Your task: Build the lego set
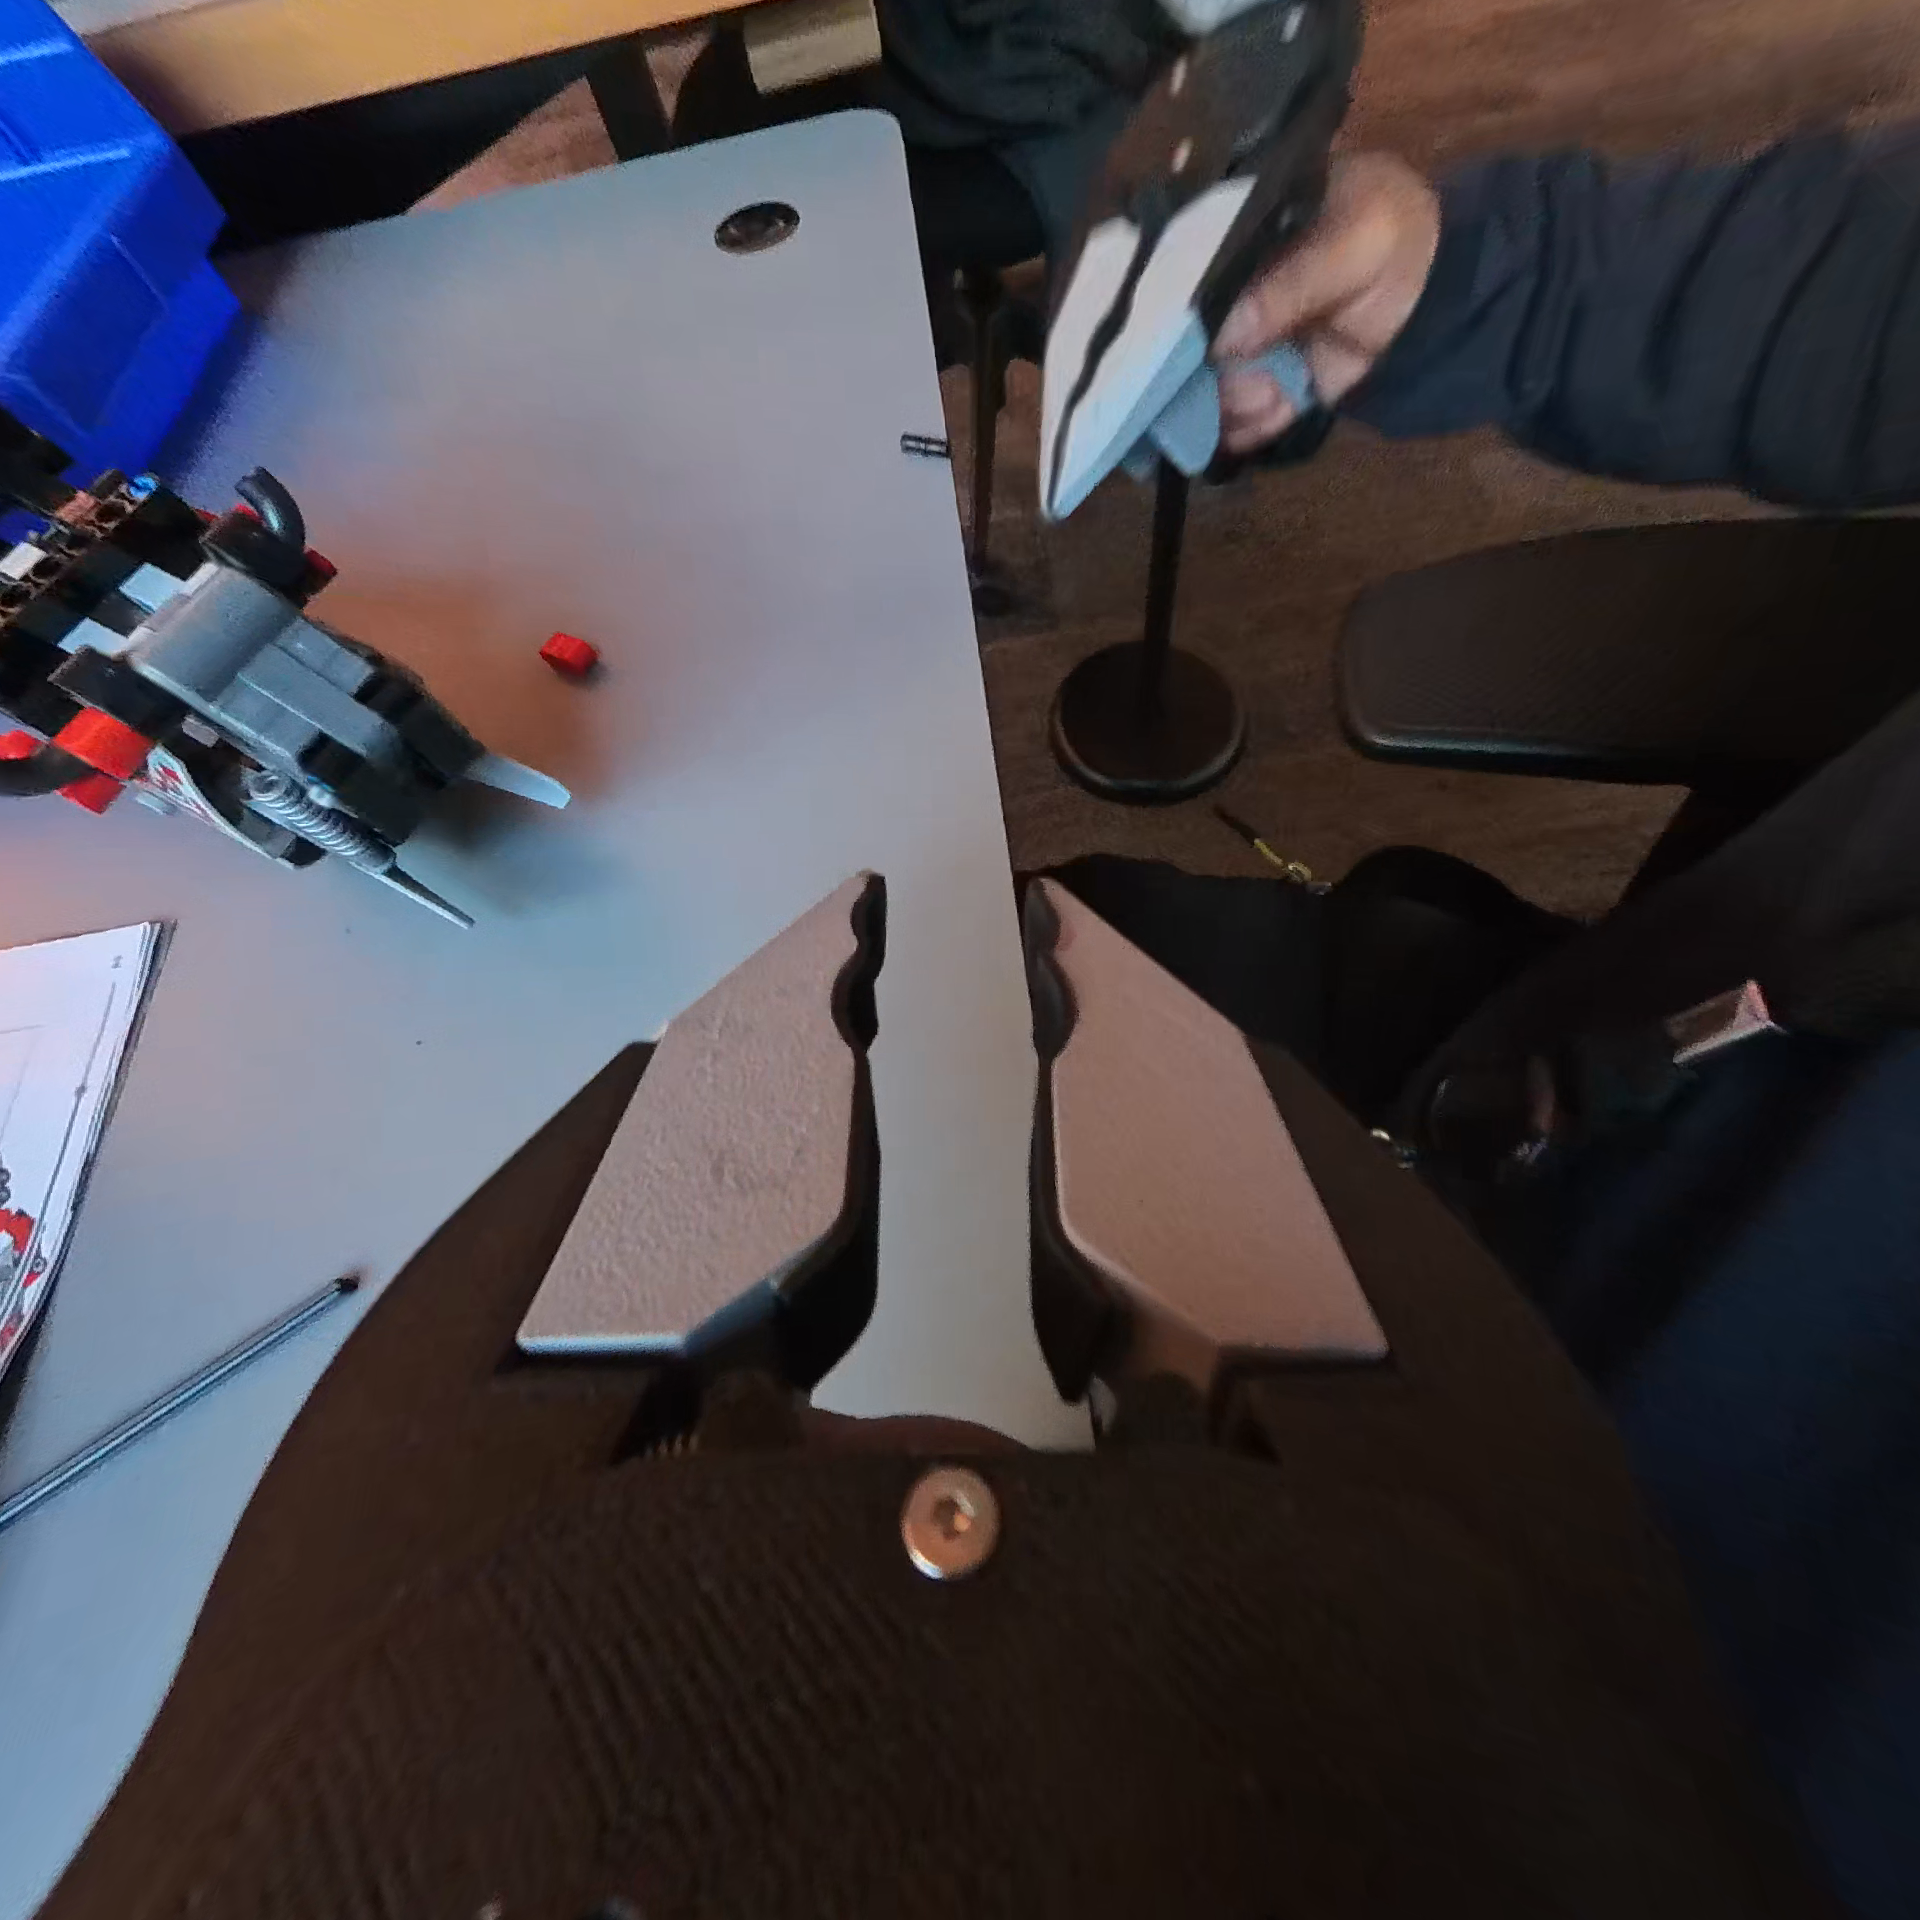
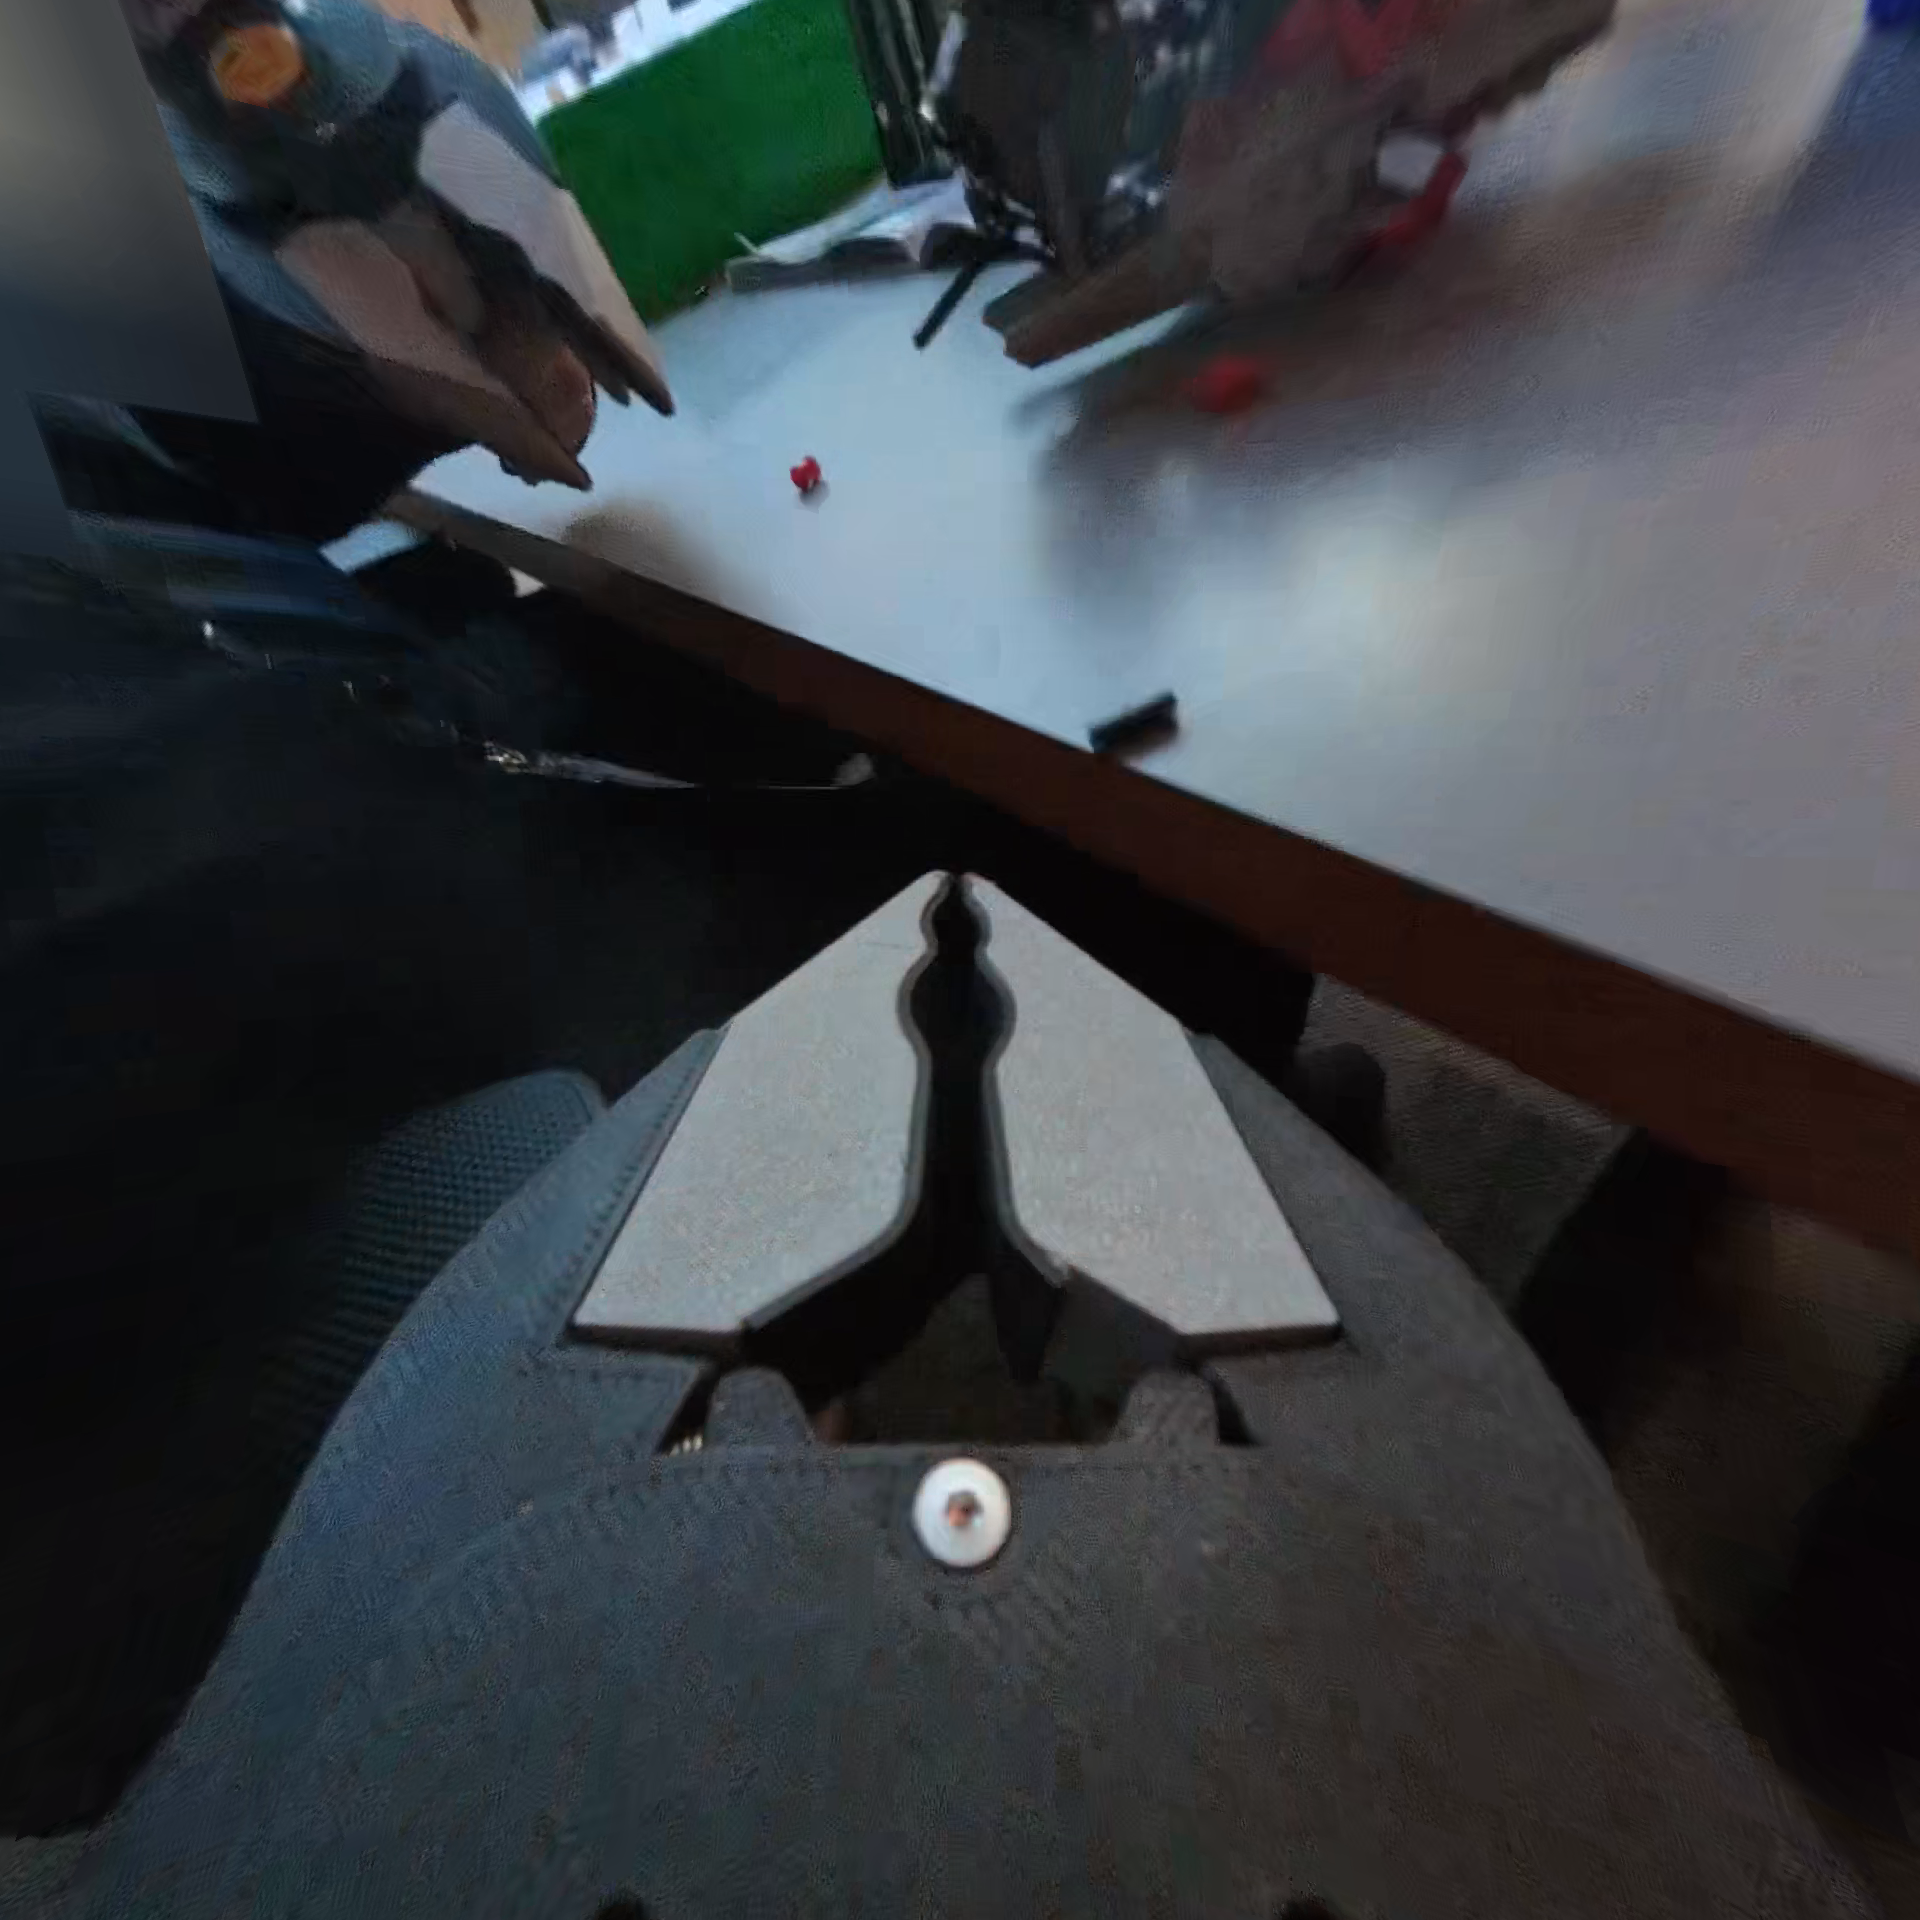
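The partly built lego model (image 1: 229, 675), black, grey and red, lies on the grey table (image 1: 623, 364) at the left; it is blurred in the right wrist view (image 2: 1247, 187). A small red piece (image 1: 568, 652) lies beside it. A small black pin (image 1: 923, 445) rests at the table's right edge and shows in the right wrist view (image 2: 1132, 720). My left gripper (image 1: 954, 883) is open and empty over that edge. My right gripper (image 2: 954, 881) is shut, fingertips touching, off the table below its edge; the left wrist view shows it shut in the air (image 1: 1060, 499).
A blue bin (image 1: 94, 239) stands at the back left. An instruction booklet (image 1: 62, 1122) and a thin black axle (image 1: 177, 1392) lie at the near left. A chair armrest (image 1: 1621, 655) and a round stand base (image 1: 1148, 727) are beside the table. Another red piece (image 2: 805, 475) lies near the left gripper (image 2: 623, 447).
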